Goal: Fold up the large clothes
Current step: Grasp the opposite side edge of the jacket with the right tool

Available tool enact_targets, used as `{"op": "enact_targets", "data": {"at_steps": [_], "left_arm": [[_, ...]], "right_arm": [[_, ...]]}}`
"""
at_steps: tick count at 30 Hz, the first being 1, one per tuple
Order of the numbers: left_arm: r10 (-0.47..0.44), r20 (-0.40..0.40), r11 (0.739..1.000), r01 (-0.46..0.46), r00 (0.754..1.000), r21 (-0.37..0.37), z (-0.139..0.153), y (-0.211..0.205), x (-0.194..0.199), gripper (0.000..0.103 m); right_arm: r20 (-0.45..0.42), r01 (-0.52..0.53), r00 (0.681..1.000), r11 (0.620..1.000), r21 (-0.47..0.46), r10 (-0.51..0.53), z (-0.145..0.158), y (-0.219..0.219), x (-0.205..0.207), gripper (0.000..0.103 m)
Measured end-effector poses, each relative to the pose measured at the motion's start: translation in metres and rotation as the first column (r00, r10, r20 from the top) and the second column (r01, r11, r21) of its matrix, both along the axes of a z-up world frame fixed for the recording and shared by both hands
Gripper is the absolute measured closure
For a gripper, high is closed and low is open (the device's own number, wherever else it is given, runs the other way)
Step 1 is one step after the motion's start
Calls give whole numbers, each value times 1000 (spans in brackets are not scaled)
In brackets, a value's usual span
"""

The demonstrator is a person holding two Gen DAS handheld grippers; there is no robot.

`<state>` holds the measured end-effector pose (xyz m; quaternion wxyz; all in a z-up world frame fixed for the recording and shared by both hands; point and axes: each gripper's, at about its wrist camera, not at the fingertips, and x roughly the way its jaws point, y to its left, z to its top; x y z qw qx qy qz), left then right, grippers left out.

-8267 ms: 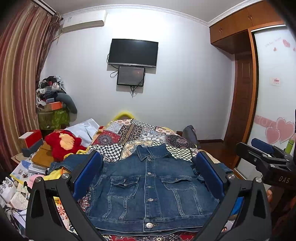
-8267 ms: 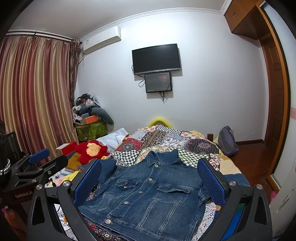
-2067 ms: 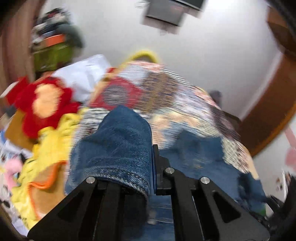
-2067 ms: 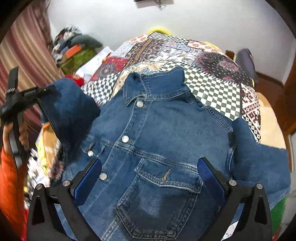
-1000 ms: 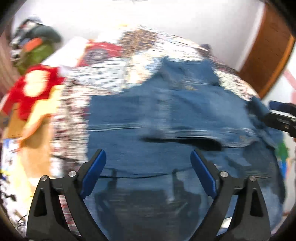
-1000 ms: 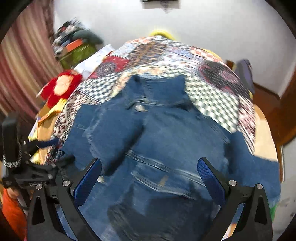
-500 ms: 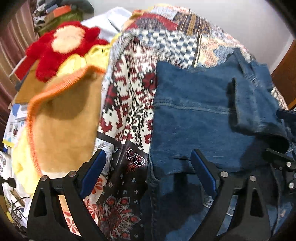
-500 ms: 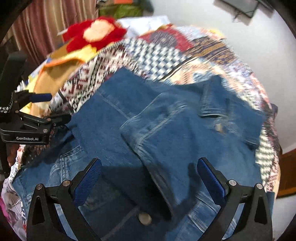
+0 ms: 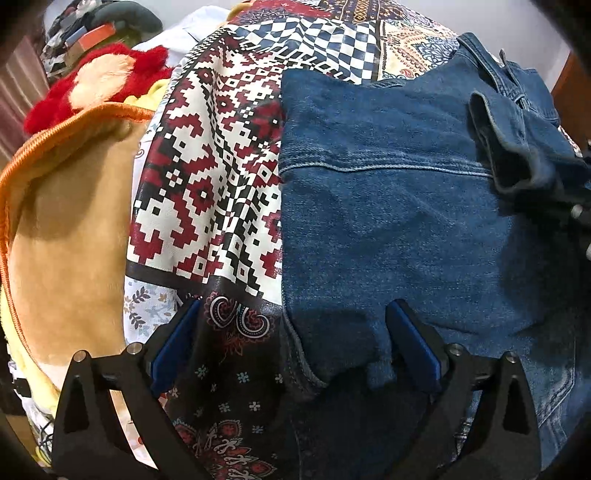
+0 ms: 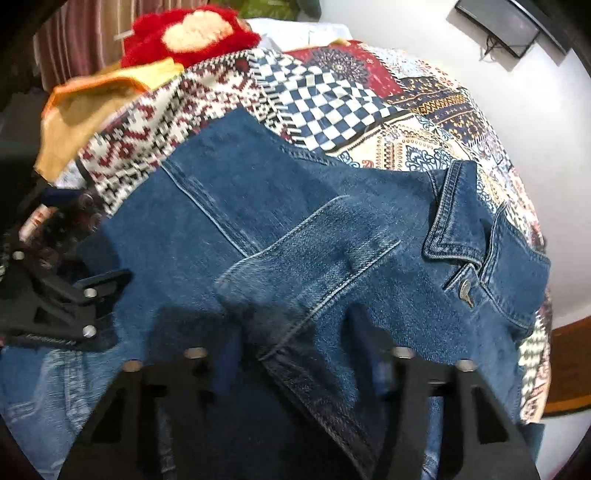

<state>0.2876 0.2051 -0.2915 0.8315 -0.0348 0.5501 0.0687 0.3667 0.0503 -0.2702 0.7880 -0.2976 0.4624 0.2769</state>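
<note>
A blue denim jacket (image 9: 388, 206) lies flat on the patchwork bedspread (image 9: 207, 177), with one sleeve (image 10: 314, 258) folded across its body. My left gripper (image 9: 293, 343) hangs low over the jacket's left folded edge. Its jaws are opening wide, and the denim edge lies between them untouched. My right gripper (image 10: 306, 369) is closing around the sleeve's cuff end; its blurred jaws still stand apart with the cuff between them. The collar and a button (image 10: 463, 286) show at the right. The left gripper (image 10: 66, 306) also shows at the jacket's left side in the right wrist view.
A red plush toy (image 9: 92, 81) and a tan blanket with an orange edge (image 9: 66, 221) crowd the bed's left side. A screen (image 10: 509, 22) hangs on the white wall behind. Striped curtains (image 10: 74, 37) stand at the far left.
The left gripper has let go of the sleeve it held up and dropped to the jacket's left edge. The right gripper has sunk to the folded sleeve and its jaws have narrowed.
</note>
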Motion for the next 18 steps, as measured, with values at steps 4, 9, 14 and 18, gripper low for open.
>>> {"op": "enact_targets", "data": {"at_steps": [4, 9, 14, 18], "left_arm": [[-6, -9, 1000, 6, 1000, 22, 0, -3, 0, 3], [26, -46, 1000, -26, 999, -7, 9, 5, 6, 4], [29, 58, 1000, -29, 998, -6, 56, -3, 8, 4], [-17, 125, 998, 24, 992, -52, 91, -29, 12, 4]], "right_arm": [[-23, 38, 999, 995, 88, -36, 20, -20, 1, 87], [-11, 123, 992, 972, 203, -123, 59, -68, 0, 88], [-20, 217, 975, 925, 313, -222, 92, -130, -1, 88], [-48, 273, 960, 894, 356, -274, 100, -172, -6, 89]]}}
